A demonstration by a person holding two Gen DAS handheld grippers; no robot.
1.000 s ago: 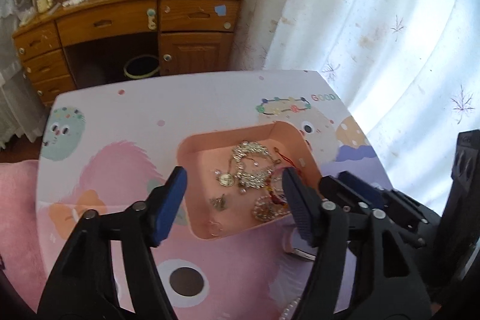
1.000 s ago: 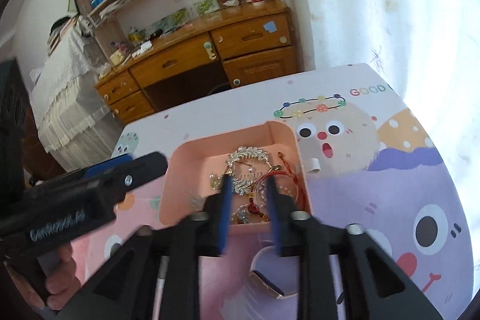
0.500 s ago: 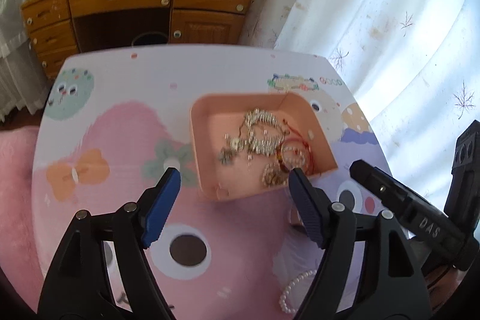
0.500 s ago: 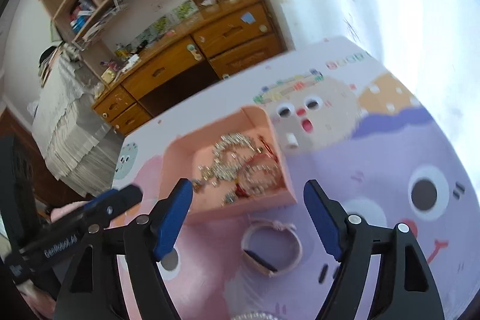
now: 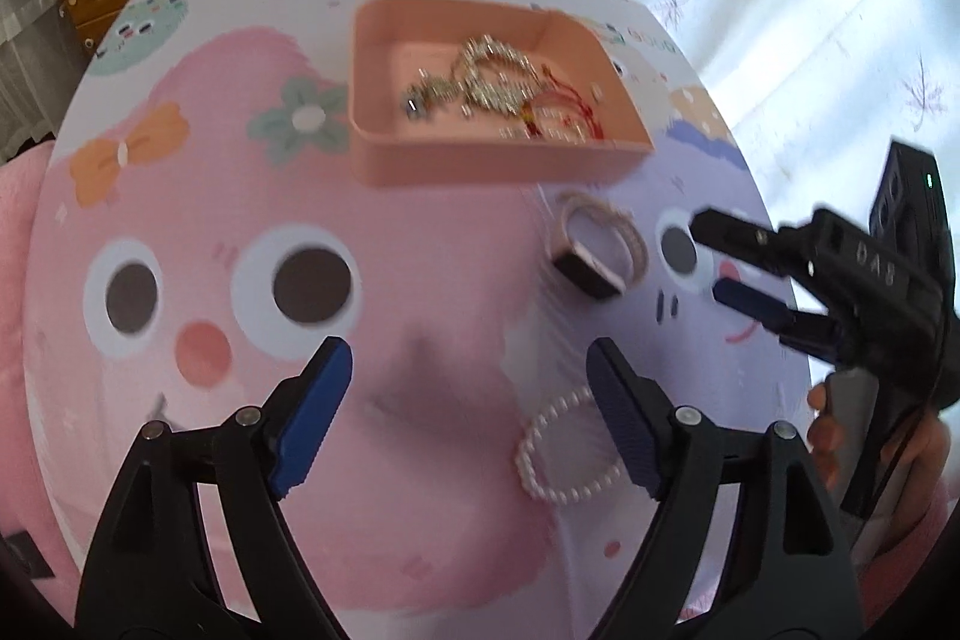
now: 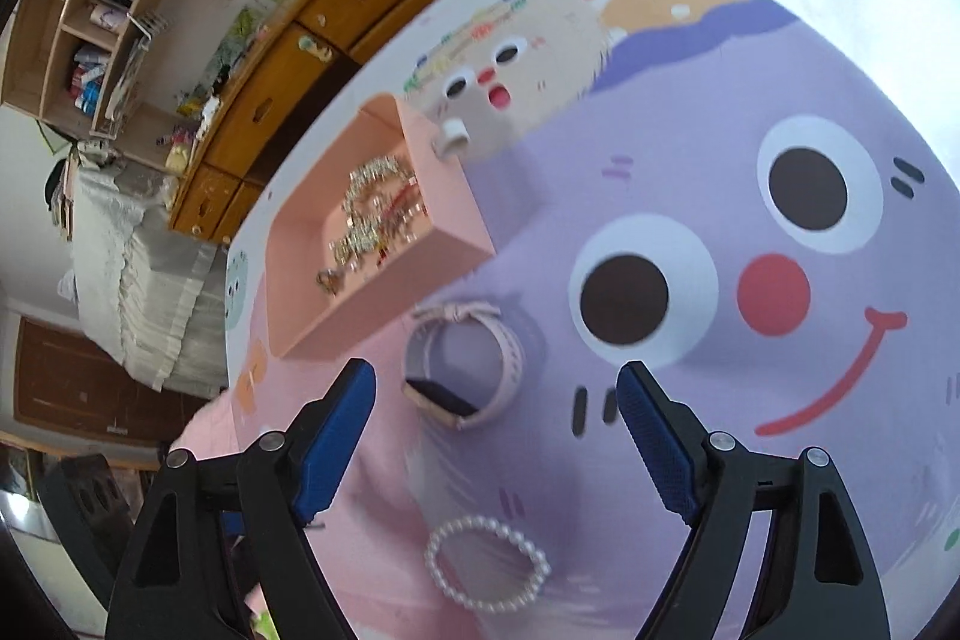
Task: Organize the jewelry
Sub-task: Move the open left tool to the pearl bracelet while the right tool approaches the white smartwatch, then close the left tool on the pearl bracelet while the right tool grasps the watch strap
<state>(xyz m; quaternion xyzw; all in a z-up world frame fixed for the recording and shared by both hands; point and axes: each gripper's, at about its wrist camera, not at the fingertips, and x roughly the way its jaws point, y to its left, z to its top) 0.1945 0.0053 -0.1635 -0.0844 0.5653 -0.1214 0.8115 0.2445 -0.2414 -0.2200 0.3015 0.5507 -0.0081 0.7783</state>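
While both our grippers hang empty with jaws spread wide, the pink tray [image 5: 498,157] already holds a tangle of chains. Just in front of the tray lies a pink watch [image 6: 462,370]; nearer us than that, a pearl bracelet [image 6: 486,565]. Our right gripper [image 6: 498,430] faces the watch, our left gripper [image 5: 468,400] the pearls. Likely next: lower, pinch one band, carry it into the tray.

Pink tray [image 5: 480,157]: open, holds tangled silver chains [image 5: 480,76] and red cord [image 5: 558,103]. Pink watch [image 6: 465,364]: strap looped, beside tray. Pearl bracelet [image 6: 486,565]: closed ring, flat, nearer than watch.
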